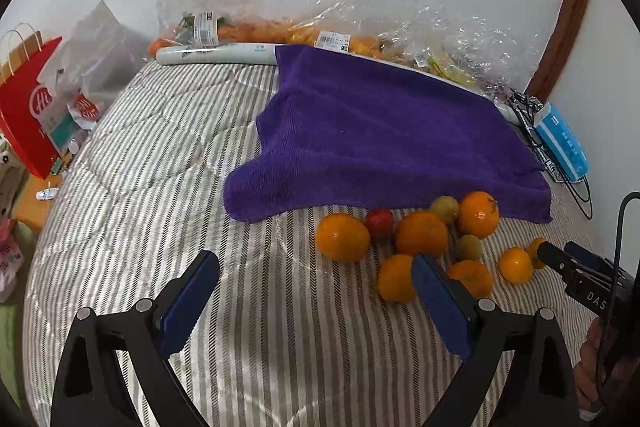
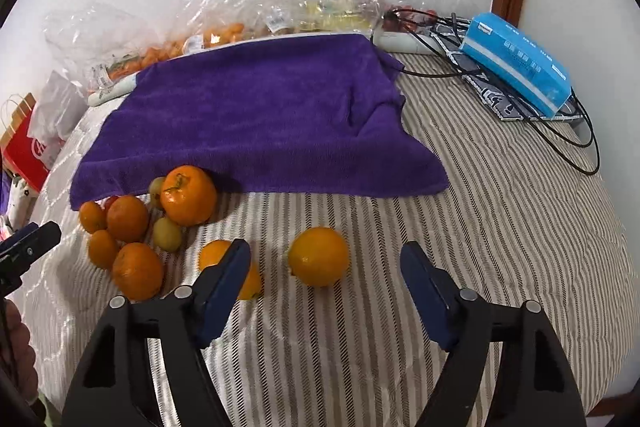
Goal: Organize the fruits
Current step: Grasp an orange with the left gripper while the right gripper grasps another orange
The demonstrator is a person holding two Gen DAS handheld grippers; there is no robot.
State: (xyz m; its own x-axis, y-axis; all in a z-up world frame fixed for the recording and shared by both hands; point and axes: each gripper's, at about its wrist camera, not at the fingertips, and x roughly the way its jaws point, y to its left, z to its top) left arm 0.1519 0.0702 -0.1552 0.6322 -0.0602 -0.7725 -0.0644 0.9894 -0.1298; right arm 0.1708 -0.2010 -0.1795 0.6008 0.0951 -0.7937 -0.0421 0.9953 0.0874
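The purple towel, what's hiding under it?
At the purple towel's front edge a red fruit and a greenish-yellow fruit peek out, on the striped quilt. Whatever holds its middle up is covered.

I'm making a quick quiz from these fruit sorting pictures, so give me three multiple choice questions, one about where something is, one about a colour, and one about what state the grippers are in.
1. Where does the blue box lie?
A. on the striped cover's far right corner, over black cables
B. under the towel
C. among the loose fruit

2. What colour is the towel?
A. green
B. purple
C. white

3. How do the left gripper and right gripper stand?
A. both shut on oranges
B. one open, one shut
C. both open, holding nothing

Answers:
1 A: it rests by the wall, on top of cables.
2 B: its whole surface is purple.
3 C: each pair of fingers is spread apart, with the nearest orange lying free on the striped cover.
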